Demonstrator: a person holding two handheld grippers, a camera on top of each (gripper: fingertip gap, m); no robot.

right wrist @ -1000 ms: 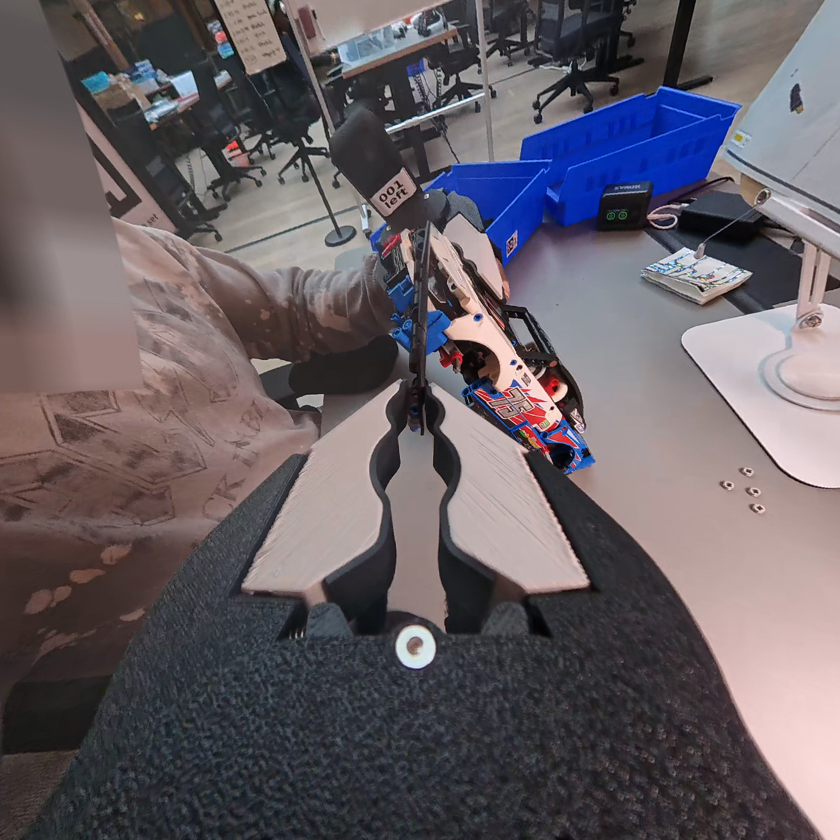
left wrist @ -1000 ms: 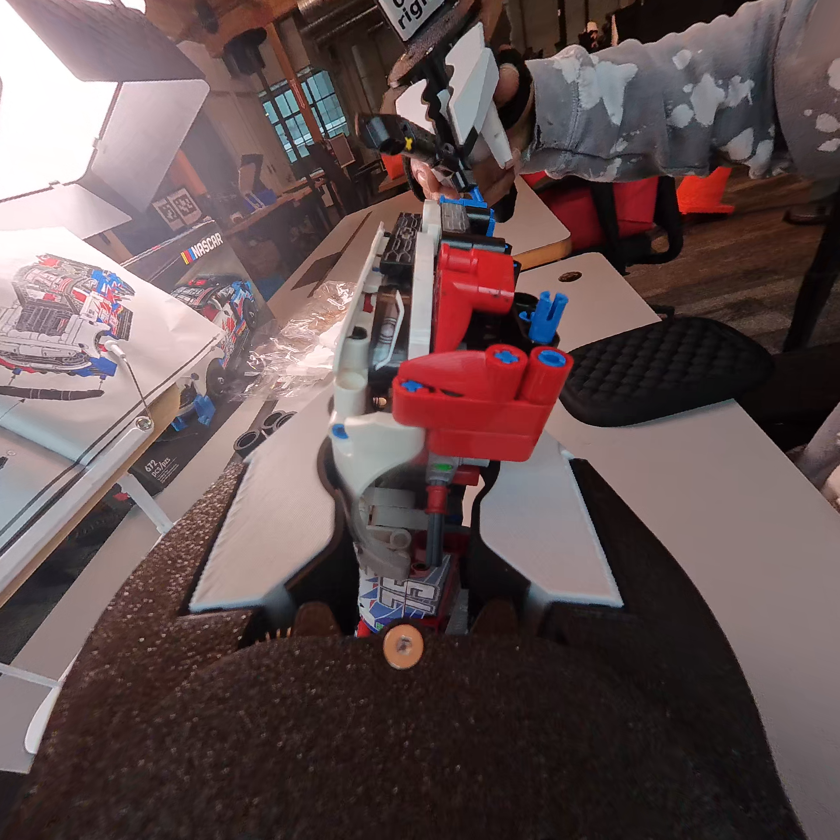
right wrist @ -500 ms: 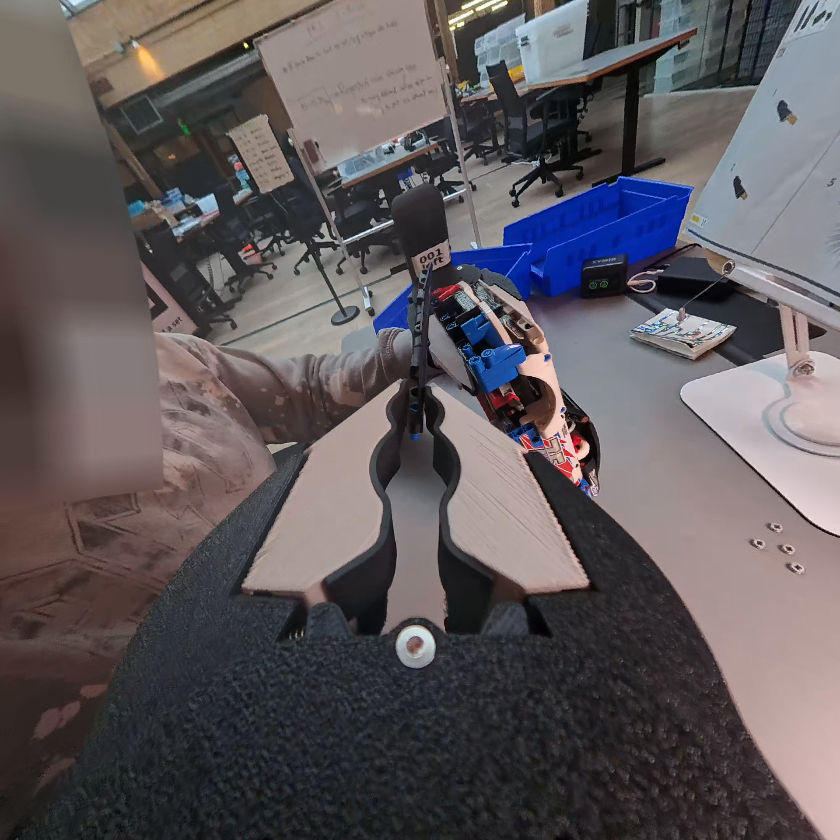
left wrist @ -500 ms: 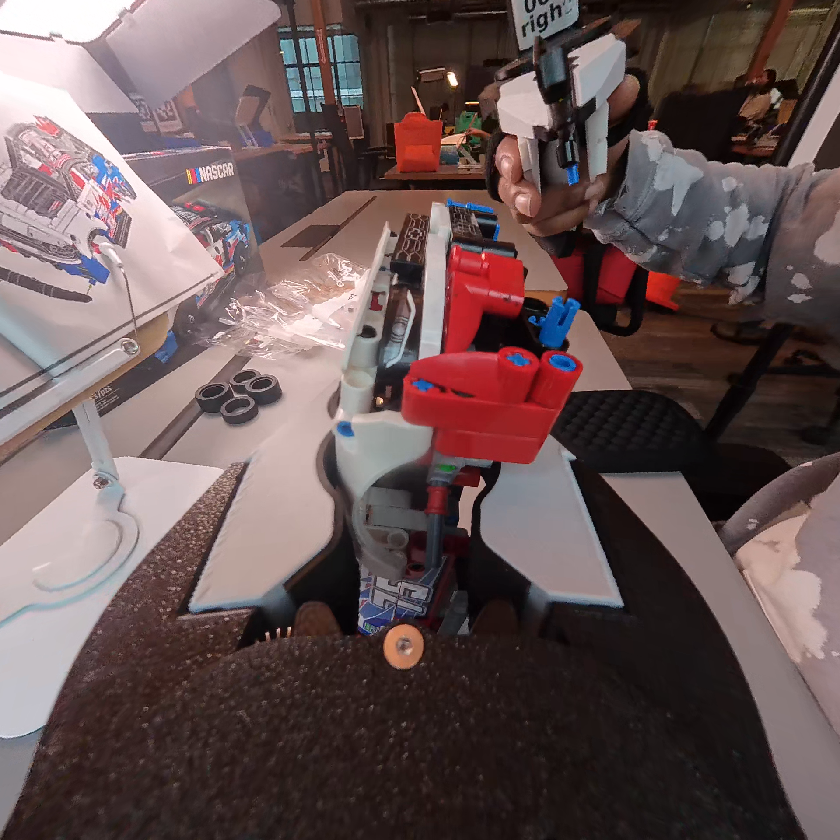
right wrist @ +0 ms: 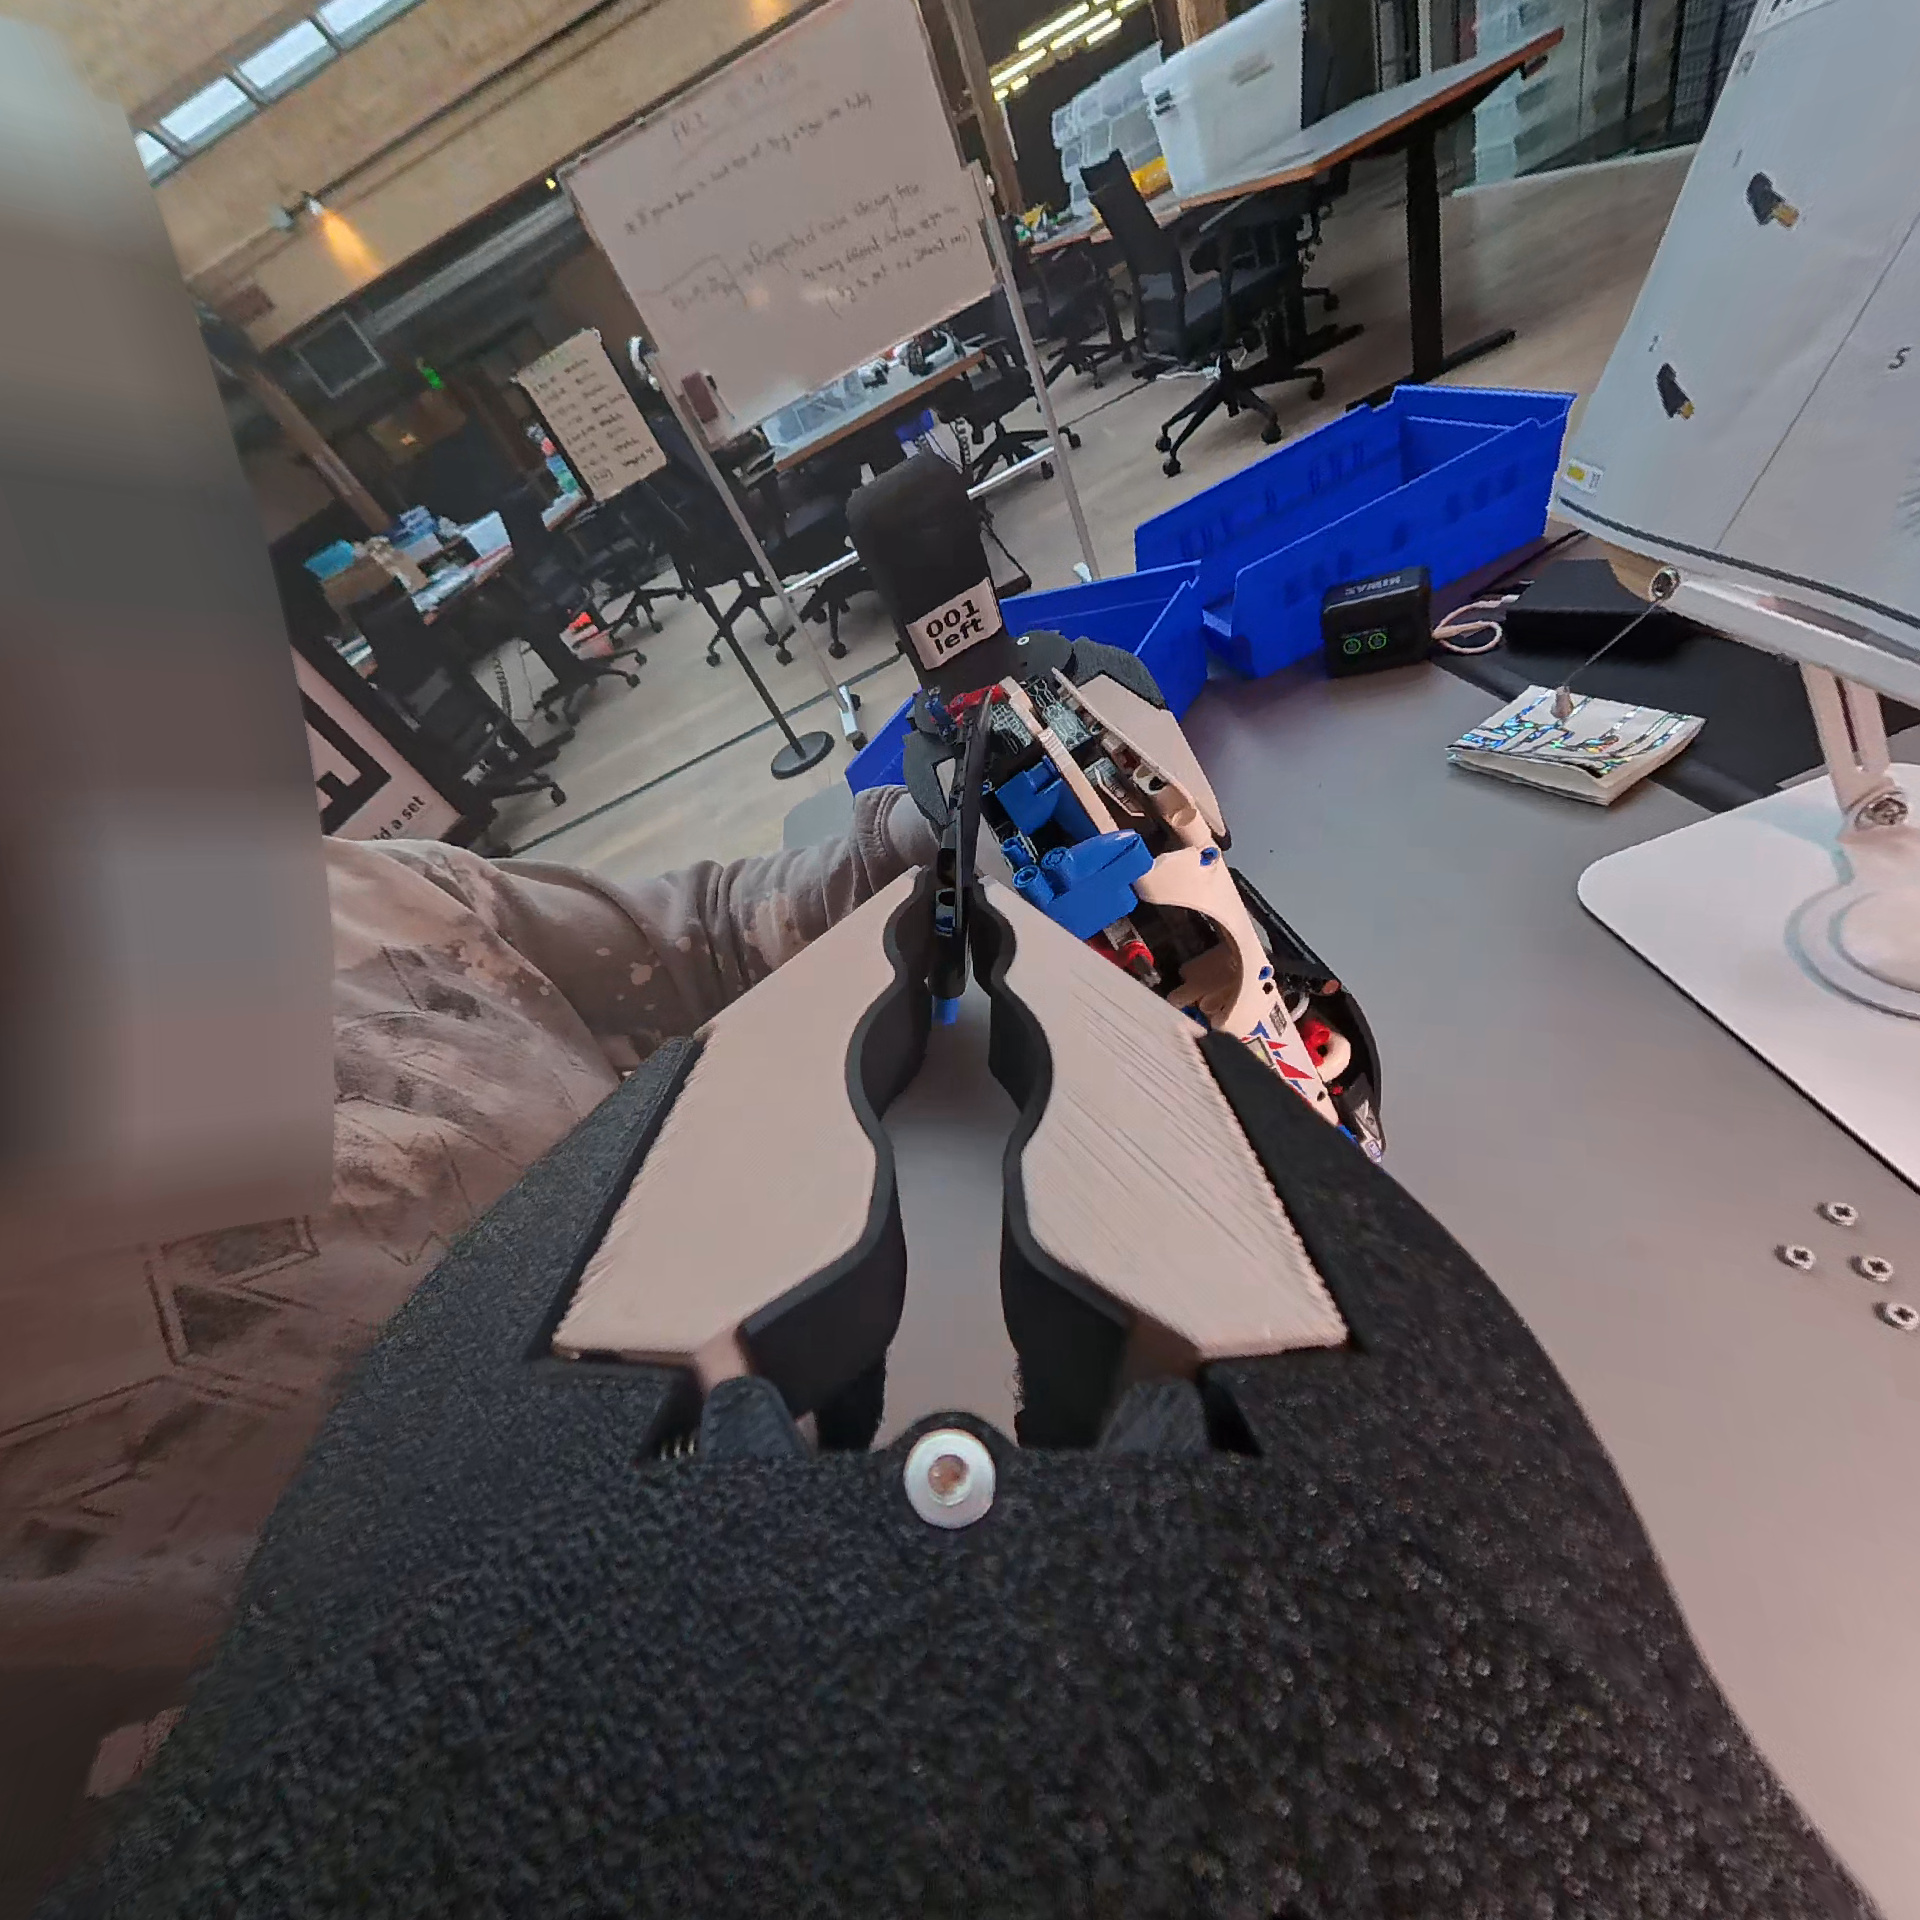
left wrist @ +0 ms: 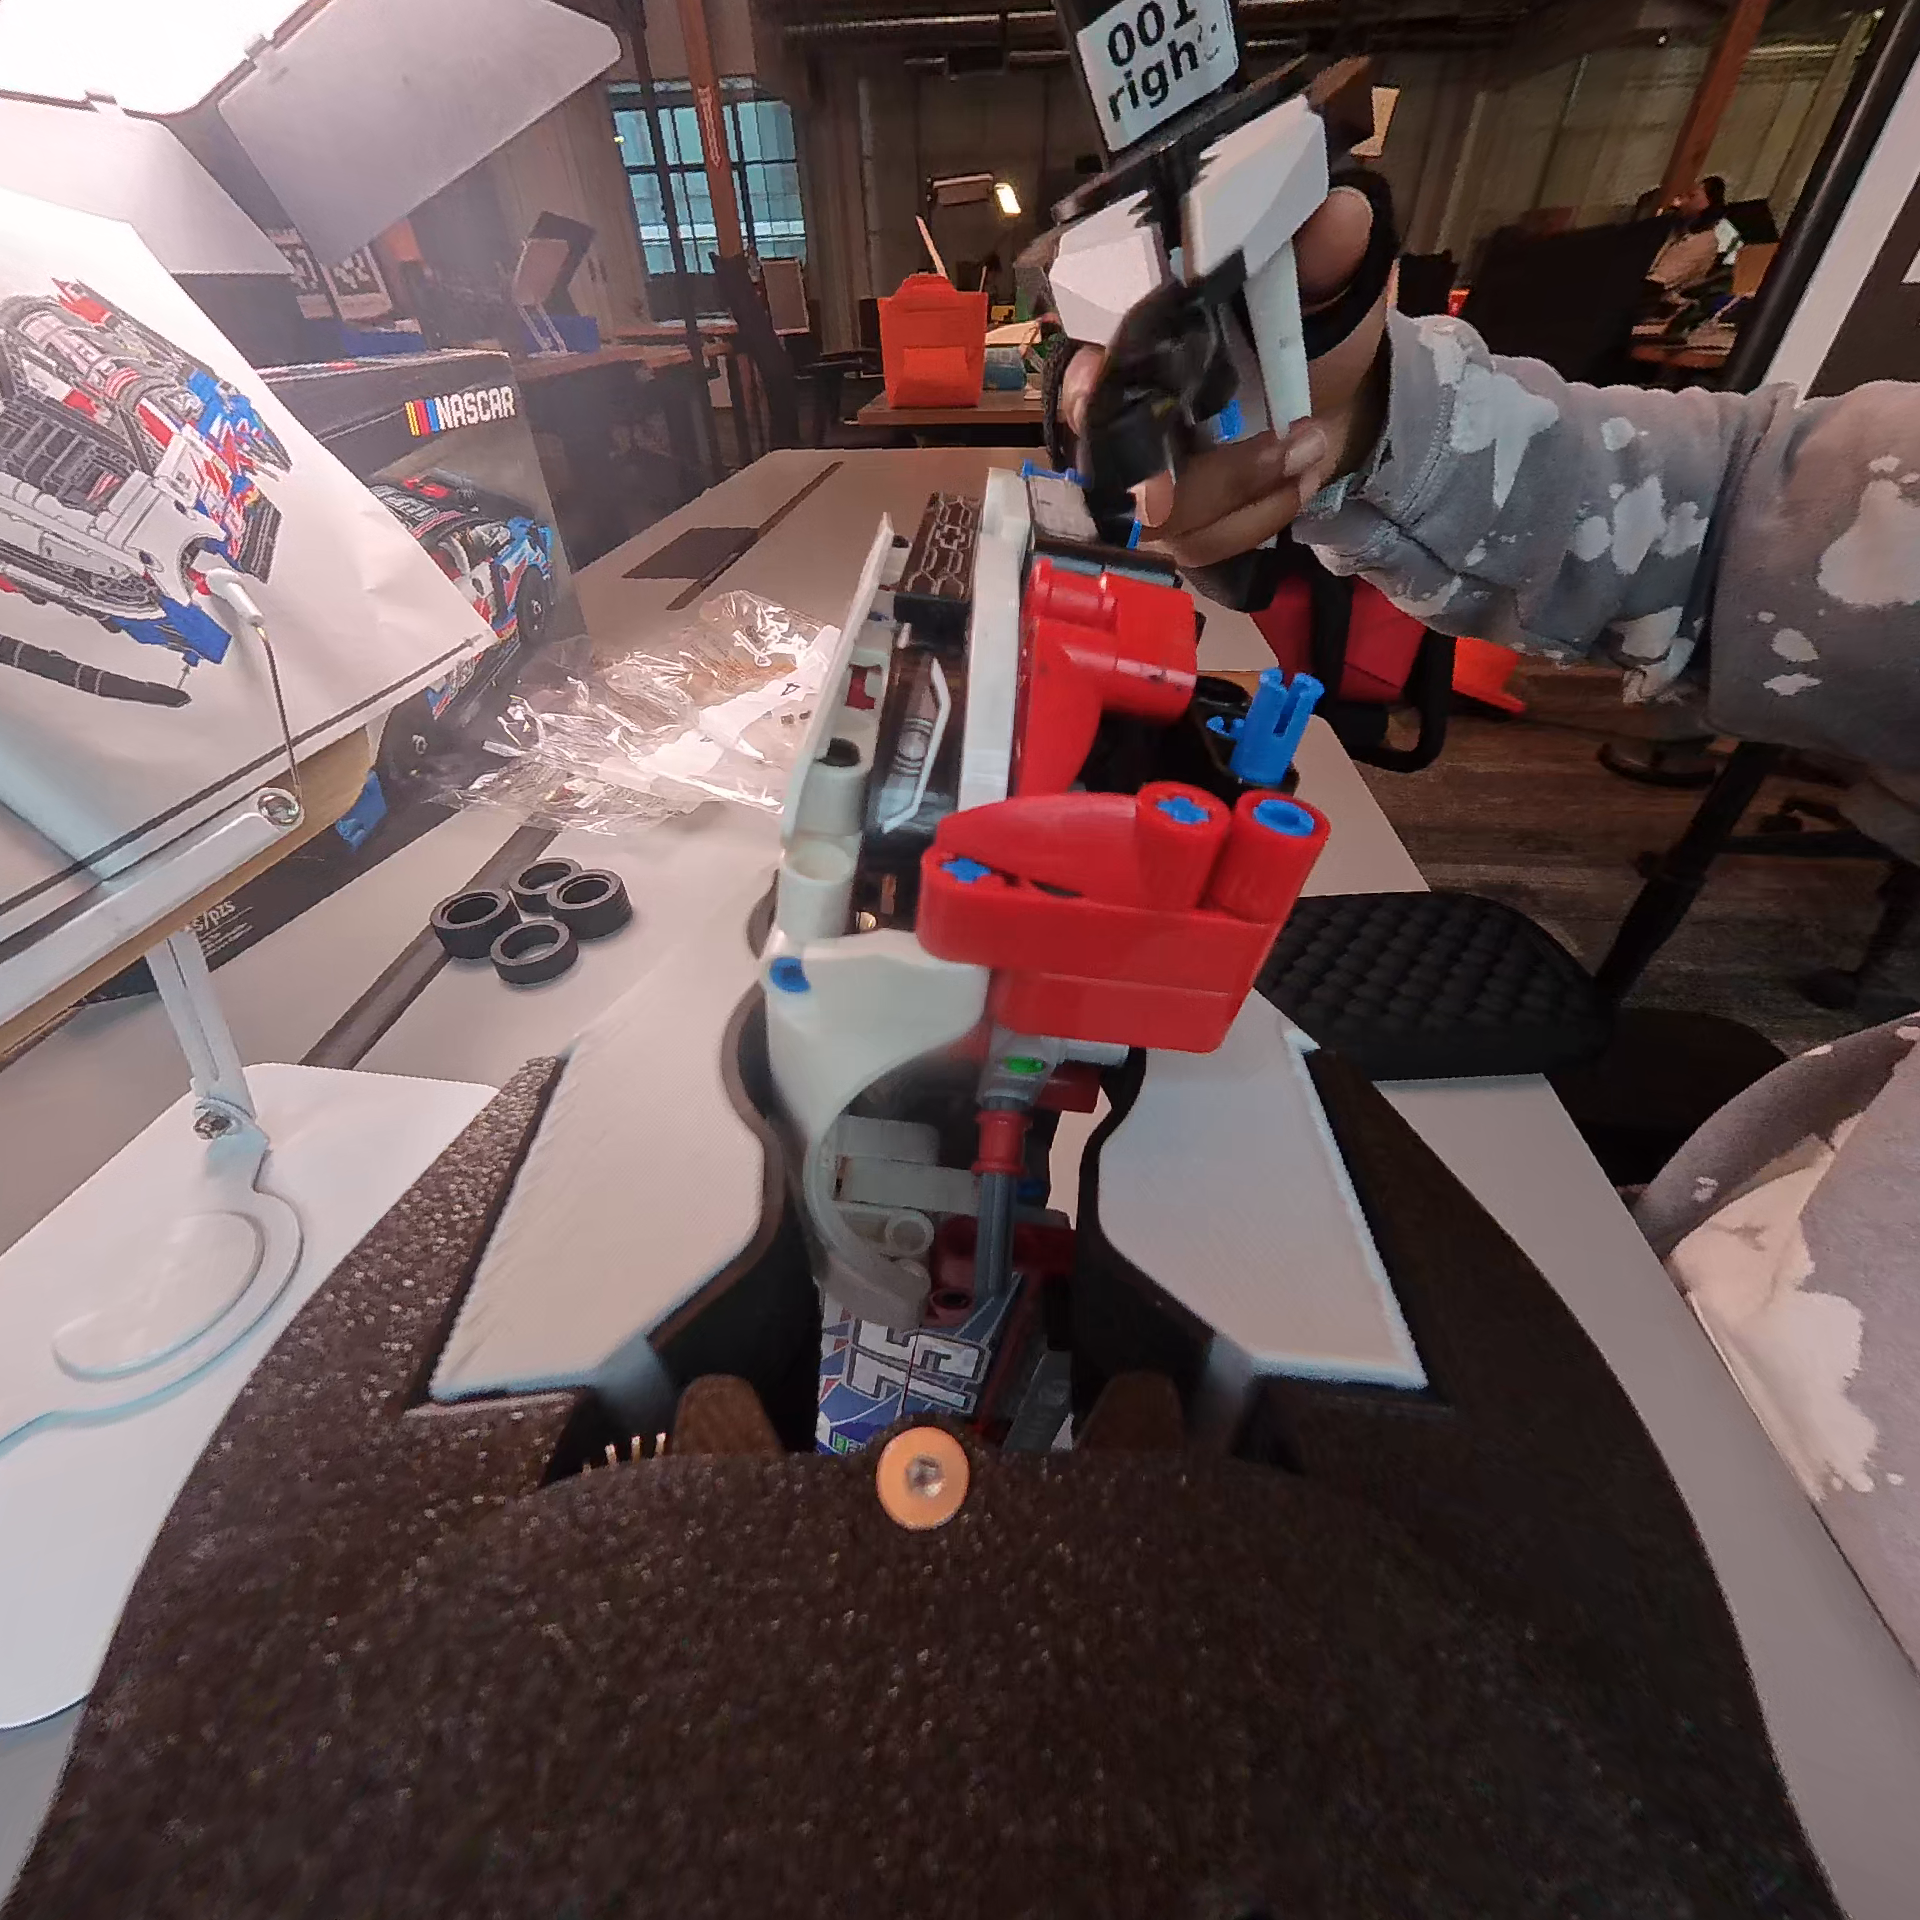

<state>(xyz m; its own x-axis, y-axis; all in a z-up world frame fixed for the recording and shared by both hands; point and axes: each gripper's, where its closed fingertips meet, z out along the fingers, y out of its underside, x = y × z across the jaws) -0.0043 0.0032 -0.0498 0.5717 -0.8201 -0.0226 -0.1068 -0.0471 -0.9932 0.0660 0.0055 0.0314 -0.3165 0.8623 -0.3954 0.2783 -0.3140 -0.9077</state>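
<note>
My left gripper point(left wrist: 997, 1008) is shut on a toy brick car point(left wrist: 1039, 831) of white, red and blue parts and holds it on edge above the grey table point(left wrist: 644, 956). The car's far end points at my right gripper point(left wrist: 1174, 343), which hovers just above it. In the right wrist view my right gripper point(right wrist: 951, 904) is shut on a thin black beam point(right wrist: 961, 831) with a blue pin at its lower end. The car point(right wrist: 1132, 894) and the left gripper point(right wrist: 935, 592) sit just behind and to the right of the beam.
Several black tyres point(left wrist: 535, 914), clear plastic bags point(left wrist: 665, 717) and the set's box point(left wrist: 457, 499) lie at the left. An instruction sheet on a white stand point(left wrist: 156, 520) is near. Blue bins point(right wrist: 1351, 520), a small booklet point(right wrist: 1569, 738) and small nuts point(right wrist: 1849, 1262) are on the table.
The right gripper lifted the black beam away from the car's far end, then came back down close to it. The left gripper turned the car, which now shows its inner side to the right view.
</note>
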